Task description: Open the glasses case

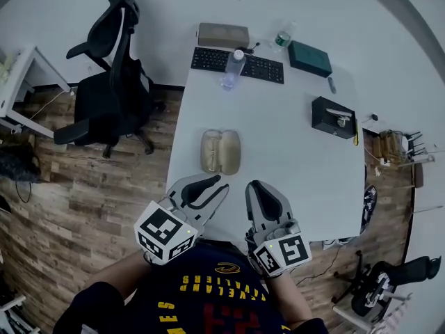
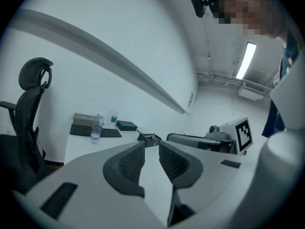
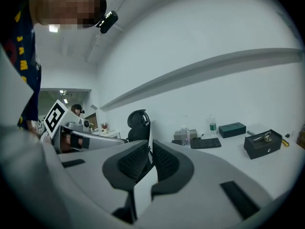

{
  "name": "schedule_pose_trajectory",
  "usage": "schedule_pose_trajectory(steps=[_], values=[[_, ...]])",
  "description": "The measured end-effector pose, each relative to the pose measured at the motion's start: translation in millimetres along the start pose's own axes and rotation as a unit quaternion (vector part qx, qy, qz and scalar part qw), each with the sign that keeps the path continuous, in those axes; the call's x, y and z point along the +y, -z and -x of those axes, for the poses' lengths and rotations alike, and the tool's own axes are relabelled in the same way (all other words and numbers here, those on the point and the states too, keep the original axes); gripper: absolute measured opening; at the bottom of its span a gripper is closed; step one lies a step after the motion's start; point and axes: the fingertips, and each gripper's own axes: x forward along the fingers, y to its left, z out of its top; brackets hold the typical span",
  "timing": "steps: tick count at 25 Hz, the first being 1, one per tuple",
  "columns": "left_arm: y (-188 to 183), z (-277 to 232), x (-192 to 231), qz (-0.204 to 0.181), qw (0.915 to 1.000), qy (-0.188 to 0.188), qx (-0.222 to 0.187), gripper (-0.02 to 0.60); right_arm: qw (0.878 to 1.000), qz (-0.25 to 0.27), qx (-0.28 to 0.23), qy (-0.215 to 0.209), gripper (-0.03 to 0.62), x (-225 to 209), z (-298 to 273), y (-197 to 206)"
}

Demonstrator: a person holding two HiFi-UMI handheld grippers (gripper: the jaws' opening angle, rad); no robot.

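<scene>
The beige glasses case (image 1: 220,152) lies on the white table (image 1: 292,172), spread flat in two halves side by side, seen only in the head view. Both grippers hang above the table's near edge, short of the case and not touching it. My left gripper (image 1: 221,188) (image 2: 151,144) has its jaws a narrow gap apart with nothing between them. The jaws of my right gripper (image 1: 252,186) (image 3: 150,148) are shut, tips almost touching, and empty. In both gripper views the jaws point level across the room and the case is hidden below them.
At the table's far side sit a black keyboard (image 1: 238,63), a water bottle (image 1: 234,68), a tan box (image 1: 223,33) and a dark green box (image 1: 310,58). A black box (image 1: 334,117) stands at the right. A black office chair (image 1: 115,82) stands left of the table.
</scene>
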Motion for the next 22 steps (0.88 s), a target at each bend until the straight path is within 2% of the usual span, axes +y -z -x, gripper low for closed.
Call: schedule_pose_trajectory(steps=[4, 14, 22], values=[[-5.5, 2.3, -15.3, -0.001, 0.9999, 0.011, -0.007, 0.099, 1.0, 0.0, -0.004, -0.001, 0.041, 8.7, 5.8, -5.8], [-14.6, 1.4, -41.6, -0.054, 0.9979, 0.037, -0.005, 0.099, 0.999, 0.03, -0.008, 0.008, 0.041, 17.1, 16.8, -18.1], [-16.6, 0.9, -39.8, -0.055, 0.998, 0.03, -0.002, 0.098, 0.999, 0.039, -0.004, 0.001, 0.041, 21.7, 18.4, -14.4]])
